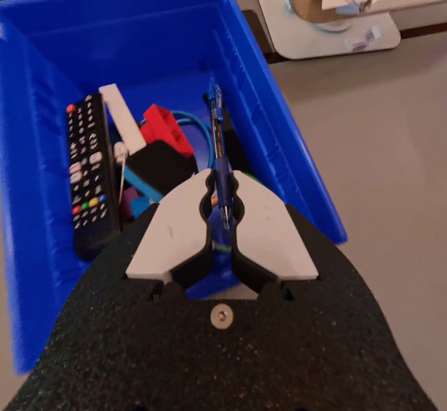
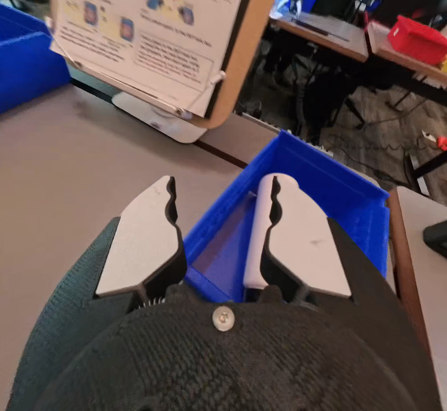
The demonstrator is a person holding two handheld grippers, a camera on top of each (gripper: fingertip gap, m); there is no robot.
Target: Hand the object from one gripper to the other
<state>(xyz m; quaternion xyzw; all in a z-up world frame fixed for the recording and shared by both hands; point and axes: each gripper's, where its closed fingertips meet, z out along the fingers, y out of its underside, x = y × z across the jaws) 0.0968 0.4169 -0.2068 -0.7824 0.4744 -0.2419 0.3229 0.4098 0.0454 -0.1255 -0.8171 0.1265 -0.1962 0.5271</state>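
In the left wrist view my left gripper [image 1: 222, 174] is shut on a blue pen [image 1: 217, 138]. It grips the pen's dark blue rubber sleeve, with the clip end pointing away and the tip toward the camera. The pen hangs over the big blue bin [image 1: 150, 37]. In the right wrist view my right gripper [image 2: 222, 179] is open and empty. It hovers over the near corner of a smaller blue bin [image 2: 326, 177] that holds a white cylinder [image 2: 258, 225]. Neither gripper shows in the other's view.
The big bin holds a black remote [image 1: 88, 172], a white bar [image 1: 122, 116], a red block [image 1: 167, 128], a black block [image 1: 159, 165] and a blue cable [image 1: 200, 124]. A board with printed sheets on a white stand [image 2: 150, 37] stands on the grey table [image 2: 72, 157]. Another blue bin [image 2: 24, 61] sits far left. The gap from one gripper's tips to the other's is roughly 50 cm.
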